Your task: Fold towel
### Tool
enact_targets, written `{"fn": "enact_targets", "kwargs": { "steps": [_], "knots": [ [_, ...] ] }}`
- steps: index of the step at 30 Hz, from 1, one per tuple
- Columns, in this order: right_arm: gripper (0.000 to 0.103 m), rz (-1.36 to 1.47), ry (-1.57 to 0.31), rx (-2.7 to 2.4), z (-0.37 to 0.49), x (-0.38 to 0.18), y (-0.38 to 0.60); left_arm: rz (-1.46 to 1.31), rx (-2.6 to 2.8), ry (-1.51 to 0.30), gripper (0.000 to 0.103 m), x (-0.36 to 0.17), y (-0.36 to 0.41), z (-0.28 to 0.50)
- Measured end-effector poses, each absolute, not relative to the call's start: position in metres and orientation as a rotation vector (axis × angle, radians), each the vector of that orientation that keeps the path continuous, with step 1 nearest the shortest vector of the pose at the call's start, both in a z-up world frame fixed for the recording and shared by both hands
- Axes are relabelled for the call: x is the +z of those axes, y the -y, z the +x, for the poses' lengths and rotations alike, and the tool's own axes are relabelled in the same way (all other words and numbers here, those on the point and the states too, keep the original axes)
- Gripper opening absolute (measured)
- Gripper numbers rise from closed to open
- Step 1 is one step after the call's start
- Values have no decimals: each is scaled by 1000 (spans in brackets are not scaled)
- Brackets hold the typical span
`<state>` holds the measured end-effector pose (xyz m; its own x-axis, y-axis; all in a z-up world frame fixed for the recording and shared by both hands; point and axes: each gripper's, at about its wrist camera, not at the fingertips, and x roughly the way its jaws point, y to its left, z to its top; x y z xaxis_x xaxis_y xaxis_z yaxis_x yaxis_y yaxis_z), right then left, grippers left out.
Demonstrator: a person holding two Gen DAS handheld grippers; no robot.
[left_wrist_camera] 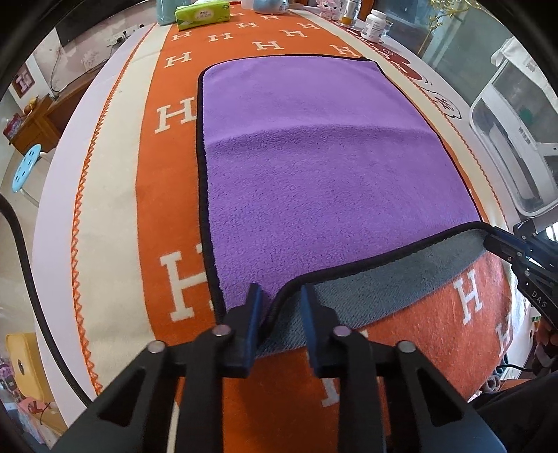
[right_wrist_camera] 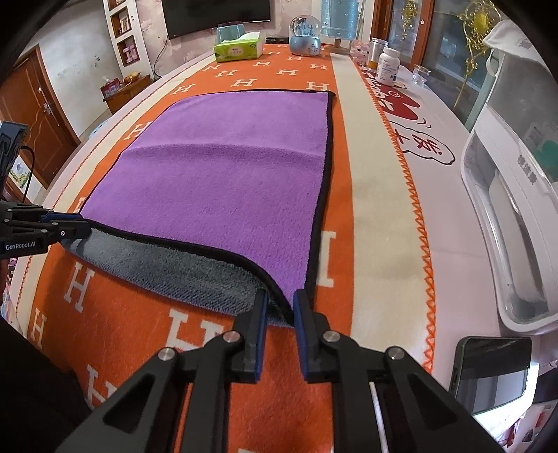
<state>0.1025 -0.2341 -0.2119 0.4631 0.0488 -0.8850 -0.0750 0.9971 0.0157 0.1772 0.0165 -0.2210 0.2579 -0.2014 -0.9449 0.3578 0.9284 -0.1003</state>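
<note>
The purple towel [left_wrist_camera: 331, 167] lies flat on the orange blanket [left_wrist_camera: 167, 216] over the desk, long axis running away from both tools. The left tool [left_wrist_camera: 279, 296] pinches its near-left corner, the right tool [right_wrist_camera: 280, 303] the near-right, hem raised, grey underside showing. Only the right view shows the phone [right_wrist_camera: 491, 373].

Home living or dining room, lived in.

Long table under an orange blanket [right_wrist_camera: 146, 352] patterned with white H letters; on its far end a tissue box [right_wrist_camera: 239, 49], snow globe [right_wrist_camera: 305, 36] and pill bottle [right_wrist_camera: 388, 66]. Wall-mounted TV [right_wrist_camera: 216, 14], wooden door [right_wrist_camera: 33, 115], low wooden cabinet [right_wrist_camera: 127, 91], blue stool [left_wrist_camera: 26, 167]; a phone [right_wrist_camera: 491, 373] lies at the table's near edge.
</note>
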Motion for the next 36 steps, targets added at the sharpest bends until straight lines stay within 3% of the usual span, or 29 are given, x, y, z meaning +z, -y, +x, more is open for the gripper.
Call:
{"fn": "enact_targets", "kwargs": {
  "steps": [11,22,36],
  "knots": [
    [6,-35,-1084,85,102,-210,232,179,-382,-1253,7,-221,-16,176],
    [4,-40,-1063,96,100,-205,234,203,-363,-1207,5,-211,-14,168],
    [4,-49,-1014,117,115,-164,239,230,-344,-1050,4,-150,-8,169]
  ]
}}
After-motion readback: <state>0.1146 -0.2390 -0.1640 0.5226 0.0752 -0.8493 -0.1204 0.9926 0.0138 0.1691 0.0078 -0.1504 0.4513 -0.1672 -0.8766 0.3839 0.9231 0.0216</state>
